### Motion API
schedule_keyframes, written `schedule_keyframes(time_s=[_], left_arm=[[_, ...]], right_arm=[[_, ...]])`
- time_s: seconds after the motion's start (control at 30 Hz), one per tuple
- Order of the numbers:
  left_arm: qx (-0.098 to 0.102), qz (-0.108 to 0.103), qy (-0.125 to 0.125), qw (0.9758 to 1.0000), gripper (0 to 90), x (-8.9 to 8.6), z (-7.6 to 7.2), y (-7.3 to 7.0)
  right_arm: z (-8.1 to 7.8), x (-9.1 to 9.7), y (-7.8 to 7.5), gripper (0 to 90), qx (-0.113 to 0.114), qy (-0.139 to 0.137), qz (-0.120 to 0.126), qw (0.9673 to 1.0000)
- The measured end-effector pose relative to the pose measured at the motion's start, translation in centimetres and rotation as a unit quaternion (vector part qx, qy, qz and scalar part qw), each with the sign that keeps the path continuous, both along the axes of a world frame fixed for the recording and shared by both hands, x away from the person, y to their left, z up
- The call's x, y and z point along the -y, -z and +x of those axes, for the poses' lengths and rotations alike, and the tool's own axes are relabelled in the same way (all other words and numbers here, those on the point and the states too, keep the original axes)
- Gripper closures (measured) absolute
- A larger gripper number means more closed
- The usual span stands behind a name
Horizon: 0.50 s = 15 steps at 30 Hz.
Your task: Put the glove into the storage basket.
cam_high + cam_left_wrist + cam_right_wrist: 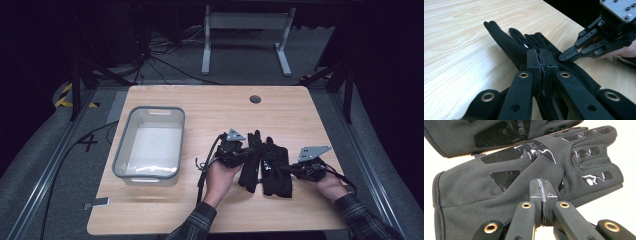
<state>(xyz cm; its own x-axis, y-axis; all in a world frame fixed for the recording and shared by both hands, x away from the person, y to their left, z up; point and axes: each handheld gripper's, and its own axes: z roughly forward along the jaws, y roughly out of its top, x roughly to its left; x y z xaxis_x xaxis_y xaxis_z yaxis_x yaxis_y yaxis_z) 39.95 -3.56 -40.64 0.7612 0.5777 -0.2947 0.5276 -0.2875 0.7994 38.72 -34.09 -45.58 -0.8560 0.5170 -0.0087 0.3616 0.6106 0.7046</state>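
Two black gloves lie side by side, fingers pointing away, on the wooden table [200, 107]. The left glove [250, 167] [504, 42] is pinched at its near edge by my left gripper [246, 156] [539, 53], whose jaws are shut with a sliver of fabric between them. The right glove [276, 175] [499, 182], palm up with glossy grip patches, has a fold of its palm caught in my right gripper [286, 170] [542, 183], which is also shut. That right gripper [561, 57] reaches in from the upper right of the left gripper view. The other glove [474, 135] lies just beyond.
A clear plastic bin with a grey rim [116, 160] stands at the table's left. A round cable hole [255, 99] sits near the far edge. A small grey tag [97, 203] lies at the front left corner. Bare wood surrounds the gloves.
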Motion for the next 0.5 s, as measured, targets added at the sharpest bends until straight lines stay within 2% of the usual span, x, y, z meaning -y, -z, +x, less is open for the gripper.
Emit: schedule_keyframes(time_s=[0.5], left_arm=[[-0.002,-0.018,0.021,0.9996,87.8,1.2,0.2,-0.3]], right_arm=[[0.0,-0.4,0.0,89.9,-0.001,-0.005,0.002,1.0]])
